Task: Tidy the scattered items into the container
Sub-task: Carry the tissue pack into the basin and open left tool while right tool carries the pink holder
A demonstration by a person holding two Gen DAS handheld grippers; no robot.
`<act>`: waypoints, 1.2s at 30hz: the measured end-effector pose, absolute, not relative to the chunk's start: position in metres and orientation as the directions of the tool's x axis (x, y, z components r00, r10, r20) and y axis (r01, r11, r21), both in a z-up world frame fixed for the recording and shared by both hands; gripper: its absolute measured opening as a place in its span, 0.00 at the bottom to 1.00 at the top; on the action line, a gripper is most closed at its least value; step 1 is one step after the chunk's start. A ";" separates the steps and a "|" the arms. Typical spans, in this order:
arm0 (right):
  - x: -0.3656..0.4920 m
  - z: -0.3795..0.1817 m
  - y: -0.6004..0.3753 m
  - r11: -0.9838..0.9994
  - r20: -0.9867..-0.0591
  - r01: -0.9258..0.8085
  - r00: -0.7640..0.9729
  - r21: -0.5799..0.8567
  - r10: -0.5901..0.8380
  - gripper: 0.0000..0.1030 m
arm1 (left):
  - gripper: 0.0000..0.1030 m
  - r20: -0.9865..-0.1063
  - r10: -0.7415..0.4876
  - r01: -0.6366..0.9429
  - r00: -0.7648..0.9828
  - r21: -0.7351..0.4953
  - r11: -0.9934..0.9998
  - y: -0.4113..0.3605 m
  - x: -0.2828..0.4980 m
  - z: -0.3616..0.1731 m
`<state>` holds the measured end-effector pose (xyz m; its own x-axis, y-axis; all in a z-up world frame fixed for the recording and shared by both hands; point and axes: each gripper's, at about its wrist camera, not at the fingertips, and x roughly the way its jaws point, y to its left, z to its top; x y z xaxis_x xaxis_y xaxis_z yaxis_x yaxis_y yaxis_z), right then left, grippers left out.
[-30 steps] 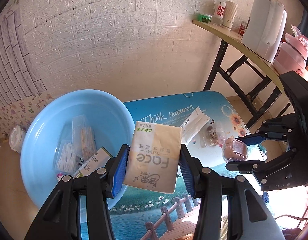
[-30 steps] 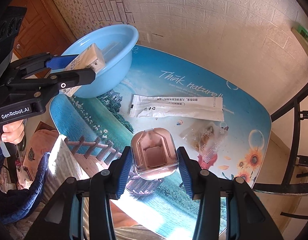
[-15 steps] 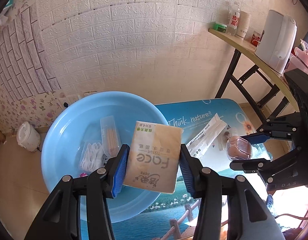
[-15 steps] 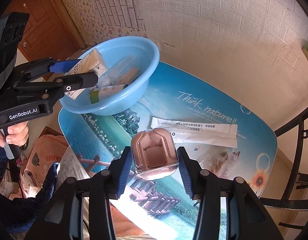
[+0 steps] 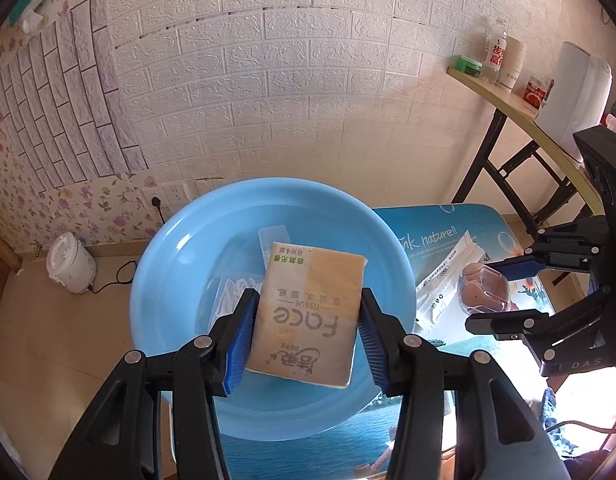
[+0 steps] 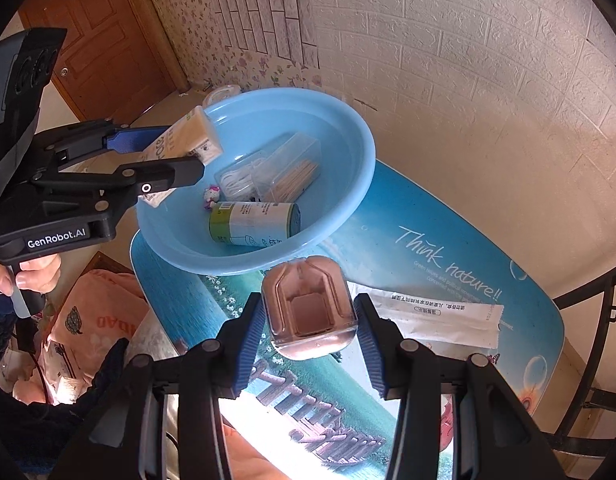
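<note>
My left gripper (image 5: 306, 338) is shut on a tan tissue pack (image 5: 310, 312) and holds it over the blue basin (image 5: 180, 248); it also shows in the right wrist view (image 6: 160, 160) above the basin's near rim (image 6: 360, 136). My right gripper (image 6: 308, 344) is shut on a pink clear-lidded case (image 6: 310, 308) above the table, just short of the basin. The basin holds a toothpick box (image 6: 292, 172), a floss pick bag (image 6: 238, 178), a green-white tube (image 6: 252, 224) and a small toy figure (image 6: 211, 196). A long white sachet (image 6: 440, 314) lies on the table.
The table (image 6: 448, 232) has a blue printed top and stands against a white brick wall. A side shelf (image 5: 508, 100) with a bottle, cups and a white appliance is at the right. A small white rice cooker (image 5: 72, 262) sits on the floor at the left.
My left gripper has carried the tissue pack left until it is over the middle of the basin. My right gripper has moved the pink case closer to the basin.
</note>
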<state>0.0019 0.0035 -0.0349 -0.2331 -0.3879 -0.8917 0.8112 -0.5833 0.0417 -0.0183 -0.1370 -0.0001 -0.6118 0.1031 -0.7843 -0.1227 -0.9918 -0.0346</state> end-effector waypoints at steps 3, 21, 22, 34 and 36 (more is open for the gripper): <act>0.002 -0.033 -0.007 -0.574 -0.892 0.818 -0.235 0.032 -0.385 0.46 | 0.46 -0.787 0.094 -0.105 -0.609 -0.037 -0.994 -0.148 -0.018 -0.003; -0.006 -0.042 -0.070 -0.522 -0.908 0.853 -0.211 0.011 -0.363 0.46 | 0.46 -0.816 0.068 -0.028 -0.574 -0.064 -0.998 -0.202 -0.025 -0.035; -0.006 -0.043 -0.072 -0.519 -0.909 0.855 -0.208 0.011 -0.361 0.46 | 0.46 -0.818 0.067 -0.025 -0.572 -0.064 -0.998 -0.204 -0.026 -0.037; -0.007 -0.058 -0.099 -0.516 -0.919 0.857 -0.194 0.011 -0.343 0.46 | 0.49 -0.825 0.076 -0.022 -0.560 -0.076 -0.997 -0.215 -0.035 -0.054; -0.008 -0.061 -0.102 -0.521 -0.920 0.854 -0.194 0.012 -0.340 0.46 | 0.63 -0.821 0.079 -0.017 -0.565 -0.084 -0.996 -0.217 -0.036 -0.053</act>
